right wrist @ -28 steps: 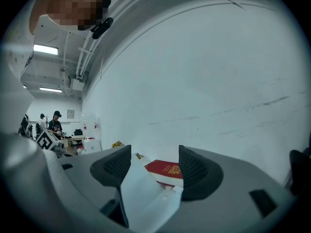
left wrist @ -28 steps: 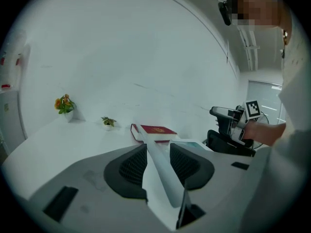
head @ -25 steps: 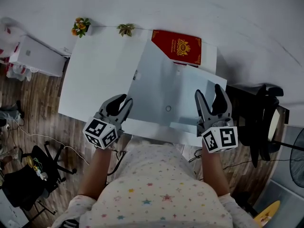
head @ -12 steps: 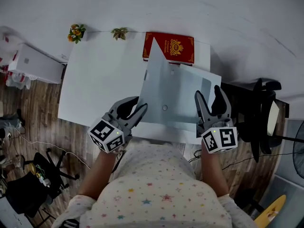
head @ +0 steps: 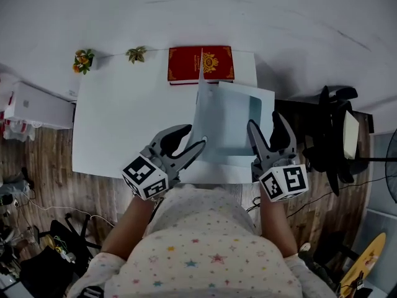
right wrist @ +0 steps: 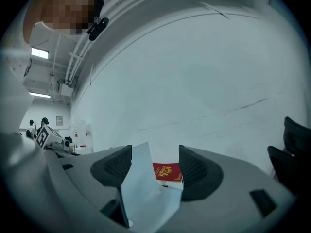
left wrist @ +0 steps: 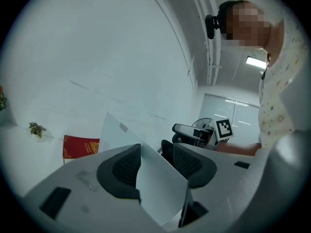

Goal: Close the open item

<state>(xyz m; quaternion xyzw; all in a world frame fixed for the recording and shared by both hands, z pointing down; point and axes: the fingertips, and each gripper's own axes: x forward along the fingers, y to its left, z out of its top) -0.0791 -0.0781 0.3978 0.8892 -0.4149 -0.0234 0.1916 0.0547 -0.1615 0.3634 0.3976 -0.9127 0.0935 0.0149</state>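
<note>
This looks like an office or lab workroom, though the wide-angle views leave the exact kind unsure. In the head view a plain white rectangular table (head: 118, 123) stands against a bare white wall (head: 279, 11) at 12 o'clock, on a brown wood-plank floor (head: 40, 166). A black swivel office chair (head: 329, 135) sits at 3 o'clock and a white cardboard carton (head: 34, 104) at 9 o'clock. The left gripper view shows a ceiling strip light (left wrist: 255, 62), tall glazed partition panels (left wrist: 238, 113) and a round pedestal fan (left wrist: 206, 125).
</note>
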